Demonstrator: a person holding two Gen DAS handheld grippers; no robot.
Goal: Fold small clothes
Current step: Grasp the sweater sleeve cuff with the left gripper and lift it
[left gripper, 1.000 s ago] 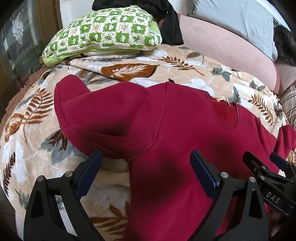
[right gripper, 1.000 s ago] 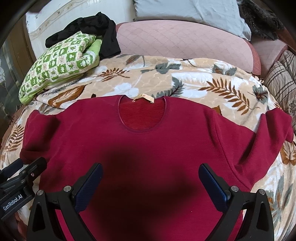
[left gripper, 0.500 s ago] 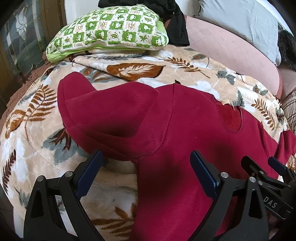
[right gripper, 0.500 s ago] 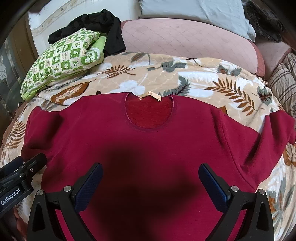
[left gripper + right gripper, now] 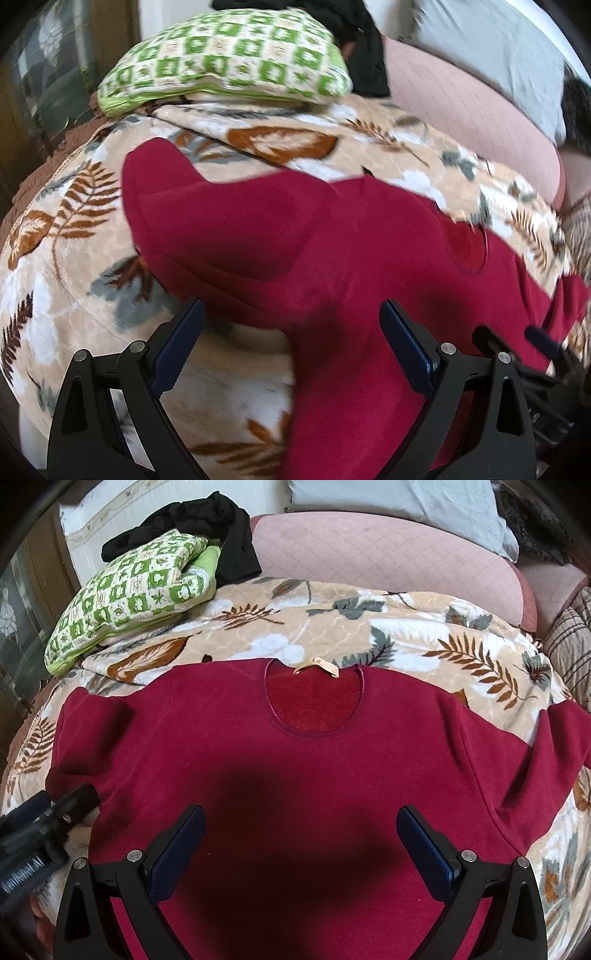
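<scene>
The red sweater (image 5: 317,775) lay spread front-up across the leaf-patterned blanket (image 5: 406,635) on the bed, neckline toward the far side, a small tan label (image 5: 317,664) showing at the collar. The right hand-held gripper (image 5: 301,843) hovered over the middle of the sweater's body, its blue-padded jaws spread wide and released, nothing between them, and its shadow fell dark on the cloth just beyond. Off to the left edge of that view the left hand-held gripper (image 5: 48,812) showed, blurred, near the sweater's left sleeve (image 5: 85,734). From the left wrist camera, that left hand-held gripper (image 5: 291,343) also stood wide open and empty, straddling the spot where the sleeve (image 5: 221,229) met the body, one pad over the blanket (image 5: 74,229) and the other over red fabric (image 5: 388,258). The sleeve lay bunched and folded back on itself, pointing away to the upper left. The right hand-held gripper (image 5: 539,347) peeked in at the lower right of this view, resting low by the sweater. Beyond the sweater, a green-and-white checked cushion (image 5: 129,594) sat on the blanket's far left corner with a black garment (image 5: 207,528) draped behind it, and a pink quilted bolster (image 5: 388,557) ran along the back under a grey pillow (image 5: 399,498).
</scene>
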